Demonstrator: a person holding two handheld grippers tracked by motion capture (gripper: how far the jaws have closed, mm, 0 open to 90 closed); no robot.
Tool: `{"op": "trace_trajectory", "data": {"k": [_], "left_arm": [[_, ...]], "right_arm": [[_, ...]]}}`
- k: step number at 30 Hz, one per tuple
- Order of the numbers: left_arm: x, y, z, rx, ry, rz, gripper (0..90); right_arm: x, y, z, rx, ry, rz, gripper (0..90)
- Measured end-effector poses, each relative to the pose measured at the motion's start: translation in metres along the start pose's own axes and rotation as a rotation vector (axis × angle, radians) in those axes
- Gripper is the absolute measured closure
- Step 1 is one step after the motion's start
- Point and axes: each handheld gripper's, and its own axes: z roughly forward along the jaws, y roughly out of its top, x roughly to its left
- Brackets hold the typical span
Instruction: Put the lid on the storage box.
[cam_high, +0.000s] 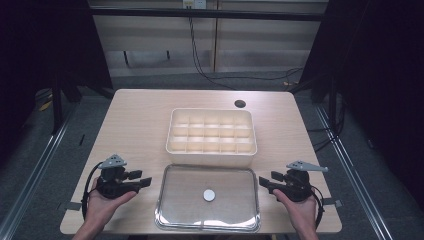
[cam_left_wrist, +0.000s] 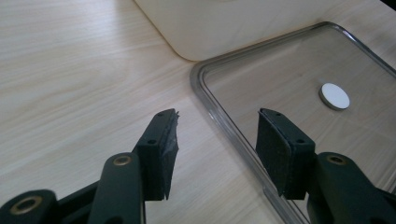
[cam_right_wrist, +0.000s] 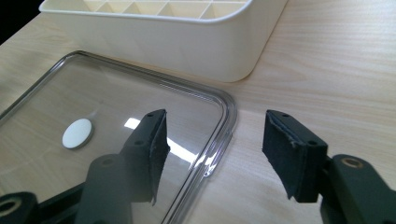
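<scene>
Wooden table (cam_high: 135, 120), lower centre: clear lid (cam_high: 207, 197), stiff, slippery; grip its rim sides. Left gripper (cam_high: 145, 181) and right gripper (cam_high: 264, 181) both gape empty.

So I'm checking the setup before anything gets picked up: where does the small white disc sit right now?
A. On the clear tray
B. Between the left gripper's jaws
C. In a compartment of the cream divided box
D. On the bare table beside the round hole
A: the white disc lies near the middle of the clear tray, in front of the divided box, with both grippers off to the sides.
</scene>
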Motion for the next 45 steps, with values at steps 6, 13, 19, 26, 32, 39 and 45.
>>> {"op": "trace_trajectory", "data": {"k": [6,13,19,26,32,39,45], "left_arm": [[-0.006,-0.007,0.016,0.048,-0.022,0.007,45.5],[-0.014,-0.014,0.026,0.121,-0.063,0.013,41.8],[-0.018,-0.015,0.032,0.127,-0.062,0.025,43.5],[-0.019,-0.019,0.040,0.159,-0.078,0.028,48.9],[-0.021,-0.020,0.040,0.166,-0.086,0.046,54.6],[-0.022,-0.020,0.041,0.167,-0.103,0.051,58.5],[-0.023,-0.020,0.042,0.172,-0.110,0.053,60.9]], "right_arm": [[0.000,-0.005,0.014,0.016,0.008,0.000,37.8],[0.004,-0.012,0.023,0.063,0.004,-0.016,36.4],[0.007,-0.013,0.031,0.100,0.000,-0.026,40.2],[0.008,-0.014,0.035,0.102,-0.030,-0.078,48.9],[0.010,-0.017,0.037,0.111,-0.065,-0.080,49.5],[0.012,-0.019,0.043,0.140,-0.075,-0.084,49.7],[0.012,-0.020,0.045,0.114,-0.062,-0.036,49.6]]}}
